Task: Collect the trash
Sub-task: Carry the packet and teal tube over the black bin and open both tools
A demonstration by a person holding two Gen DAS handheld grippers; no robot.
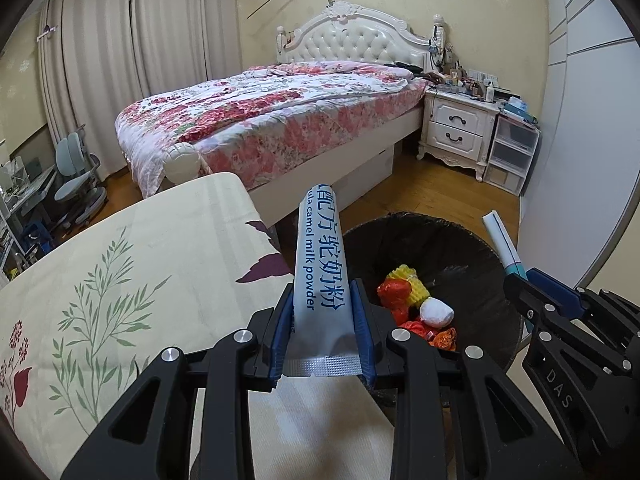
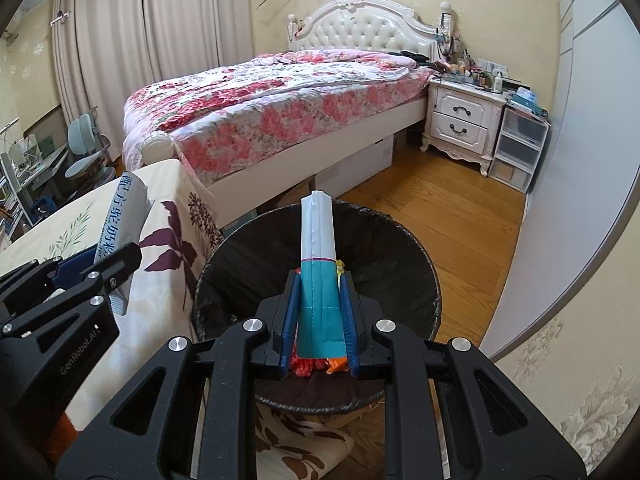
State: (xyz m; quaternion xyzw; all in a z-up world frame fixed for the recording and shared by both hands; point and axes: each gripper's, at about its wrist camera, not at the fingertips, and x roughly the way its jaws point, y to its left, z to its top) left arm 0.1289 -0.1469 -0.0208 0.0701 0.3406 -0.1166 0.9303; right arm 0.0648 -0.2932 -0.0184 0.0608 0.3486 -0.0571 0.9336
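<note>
Foil milk powder sachet (image 1: 318, 264), light and crushable, clamped near its sealed end in left hand-held gripper (image 1: 320, 304) beside the bin (image 2: 224, 256). Right hand-held gripper (image 2: 318, 304) pinches a teal-white packet (image 2: 318, 264) over bin.

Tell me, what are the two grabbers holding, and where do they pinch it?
The left gripper pinches a camel milk powder sachet near its crimped bottom end. The right gripper pinches a teal-and-white packet at its teal end.
</note>
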